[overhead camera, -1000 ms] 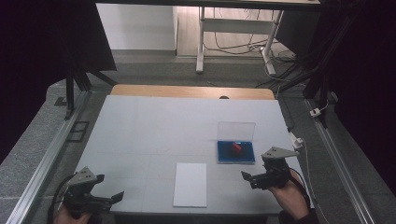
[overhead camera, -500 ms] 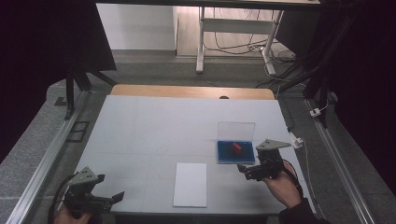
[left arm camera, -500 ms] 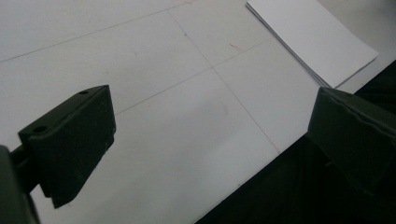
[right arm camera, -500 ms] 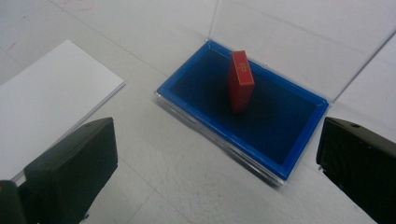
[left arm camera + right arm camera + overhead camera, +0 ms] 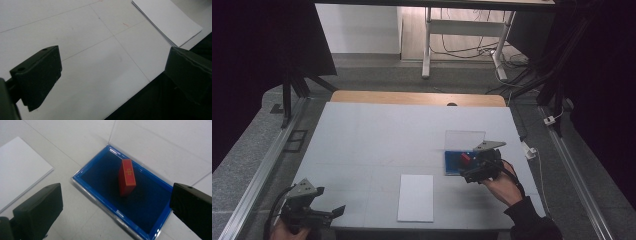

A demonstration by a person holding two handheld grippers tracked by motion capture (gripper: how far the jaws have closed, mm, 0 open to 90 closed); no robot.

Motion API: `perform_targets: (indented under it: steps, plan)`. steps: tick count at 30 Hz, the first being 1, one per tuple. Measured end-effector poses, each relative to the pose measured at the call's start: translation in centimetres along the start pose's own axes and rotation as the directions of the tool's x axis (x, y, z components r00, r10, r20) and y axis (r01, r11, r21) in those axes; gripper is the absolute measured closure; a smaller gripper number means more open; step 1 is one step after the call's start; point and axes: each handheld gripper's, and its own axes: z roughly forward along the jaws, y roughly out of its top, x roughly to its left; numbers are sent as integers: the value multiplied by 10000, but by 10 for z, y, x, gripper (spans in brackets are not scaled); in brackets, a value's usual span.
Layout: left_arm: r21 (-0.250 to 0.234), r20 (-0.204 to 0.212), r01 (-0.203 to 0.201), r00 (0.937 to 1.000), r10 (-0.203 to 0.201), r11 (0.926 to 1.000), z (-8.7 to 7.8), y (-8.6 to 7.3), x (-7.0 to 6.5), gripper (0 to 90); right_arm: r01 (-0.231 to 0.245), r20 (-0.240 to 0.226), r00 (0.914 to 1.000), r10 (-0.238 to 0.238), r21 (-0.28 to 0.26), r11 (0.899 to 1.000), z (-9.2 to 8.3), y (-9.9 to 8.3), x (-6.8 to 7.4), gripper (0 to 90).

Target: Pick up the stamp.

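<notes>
- The left gripper (image 5: 319,214) is low at the near left, its jaws wide apart.
- The right gripper (image 5: 472,170) is held forward by the right hand (image 5: 503,184), its jaws also wide apart.

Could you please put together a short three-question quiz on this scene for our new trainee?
1. True or false: the red block lies outside the blue tray.
2. Which gripper is closer to the blue tray: A) the left gripper, B) the right gripper?
3. Fill in: the white paper stack lies on the table between the two ______.

Key
1. False: it sits inside the tray, tilted on one edge.
2. B: its open fingers frame the tray, while the left gripper waits open at the table's near left corner.
3. grippers.
</notes>
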Motion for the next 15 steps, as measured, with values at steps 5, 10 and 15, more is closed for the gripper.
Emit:
perform_targets:
  steps: [5,10,15]
  plan:
    - [34,0,-9,10000,9,10000,0,0,0,14,43,36,10000,-44,144,9999,9,4,-4,0]
    - [69,-16,-21,10000,21,10000,1,0,0,14,119,198,9997,-128,424,9990,19,7,-9,0]
    - [77,-59,-54,10000,54,10000,1,0,-1,16,196,241,9995,-211,605,9980,27,11,-12,74]
